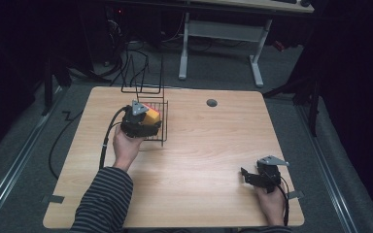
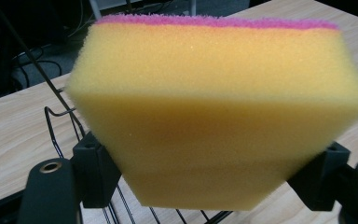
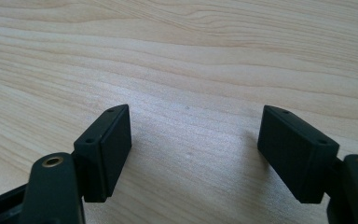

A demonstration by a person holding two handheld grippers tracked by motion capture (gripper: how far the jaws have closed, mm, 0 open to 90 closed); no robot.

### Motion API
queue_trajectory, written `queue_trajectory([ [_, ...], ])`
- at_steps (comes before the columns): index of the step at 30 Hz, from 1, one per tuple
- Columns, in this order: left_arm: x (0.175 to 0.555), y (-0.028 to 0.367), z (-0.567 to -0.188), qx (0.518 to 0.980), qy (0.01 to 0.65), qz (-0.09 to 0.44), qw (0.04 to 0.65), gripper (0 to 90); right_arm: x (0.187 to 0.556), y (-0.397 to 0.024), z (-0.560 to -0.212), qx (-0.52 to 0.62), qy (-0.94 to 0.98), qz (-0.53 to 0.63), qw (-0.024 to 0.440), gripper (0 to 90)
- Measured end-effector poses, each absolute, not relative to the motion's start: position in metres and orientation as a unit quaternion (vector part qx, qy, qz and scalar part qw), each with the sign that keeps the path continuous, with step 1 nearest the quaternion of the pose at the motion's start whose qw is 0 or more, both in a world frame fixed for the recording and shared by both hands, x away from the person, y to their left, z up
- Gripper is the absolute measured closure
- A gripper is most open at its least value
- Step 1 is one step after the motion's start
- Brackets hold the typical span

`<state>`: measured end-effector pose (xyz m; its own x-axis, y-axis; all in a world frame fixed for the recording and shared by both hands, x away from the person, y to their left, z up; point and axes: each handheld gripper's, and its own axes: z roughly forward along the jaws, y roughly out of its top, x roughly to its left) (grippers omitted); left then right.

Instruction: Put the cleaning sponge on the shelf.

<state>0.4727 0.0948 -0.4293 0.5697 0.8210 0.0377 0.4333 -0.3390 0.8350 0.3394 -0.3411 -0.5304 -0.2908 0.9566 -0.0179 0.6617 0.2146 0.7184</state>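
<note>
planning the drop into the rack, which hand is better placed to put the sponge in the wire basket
Left. The left gripper is already shut on the yellow foam sponge with the pink scouring layer, right at the black wire basket. The right gripper sits open over bare wooden table, apart from the basket.

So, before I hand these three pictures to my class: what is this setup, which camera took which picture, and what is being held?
A person sits at a wooden table holding a handheld two-jaw gripper in each hand. The wide picture comes from a fixed camera above. The other two come from cameras riding on each gripper. The left gripper squeezes a yellow sponge with a pink top, at a black wire rack. The right gripper is open and holds nothing, its jaws apart above bare wood.
</note>
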Motion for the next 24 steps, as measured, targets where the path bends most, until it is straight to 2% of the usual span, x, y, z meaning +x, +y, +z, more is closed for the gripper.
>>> queue_trajectory([
  [24,0.503,0.091,-0.445,0.771,0.433,0.249,0.395,23.8,0.339,-0.341,-0.530,0.546,0.742,0.308,0.239,26.2],
])
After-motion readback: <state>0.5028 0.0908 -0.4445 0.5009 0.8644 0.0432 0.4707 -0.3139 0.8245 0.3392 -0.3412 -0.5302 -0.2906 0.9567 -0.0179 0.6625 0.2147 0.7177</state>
